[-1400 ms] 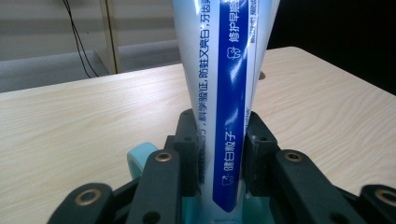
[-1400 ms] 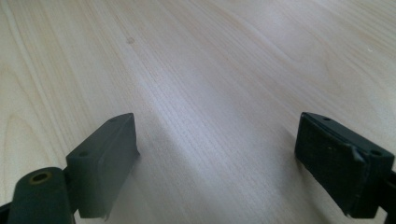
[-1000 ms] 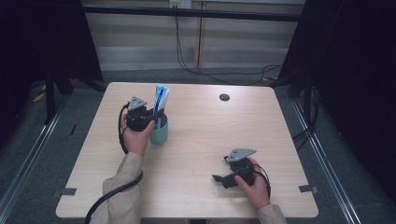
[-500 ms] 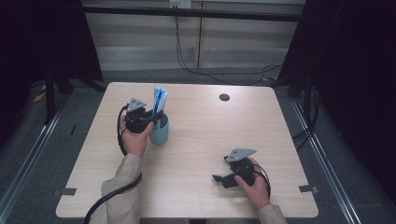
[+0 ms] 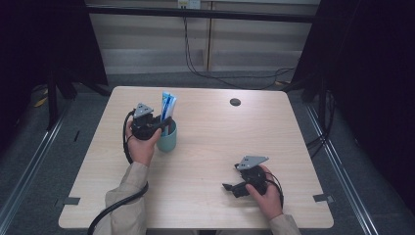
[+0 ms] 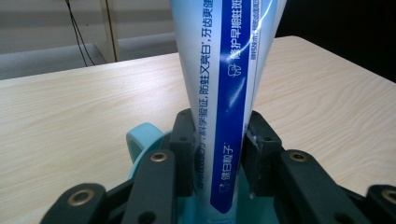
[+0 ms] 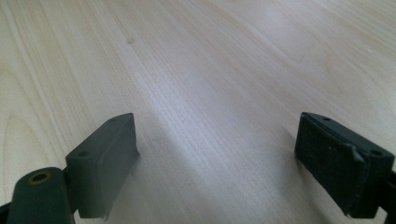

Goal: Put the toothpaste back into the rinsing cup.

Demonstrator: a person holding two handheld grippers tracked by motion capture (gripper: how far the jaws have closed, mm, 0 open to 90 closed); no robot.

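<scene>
The white-and-blue plastic toothpaste tube (image 6: 224, 93) stands upright in the teal mug (image 5: 168, 138) on the pale wooden table (image 5: 215, 147). The tube is judged light, soft-walled and glossy. The left tool (image 6: 217, 154) clamps its lower body; grip flat faces moderately. The right tool (image 7: 229, 163) rests gaping wide, holding nothing.

we count: 1 toothpaste tube (image 6: 224, 93) | 1 teal cup (image 5: 168, 139), near table's left edge | 2 grippers: left gripper (image 6: 218, 154), right gripper (image 7: 224, 168) | 2 hands (image 5: 142, 147) | 1 dark round disc (image 5: 235, 102), toward table's far edge | 1 table (image 5: 210, 147)
</scene>
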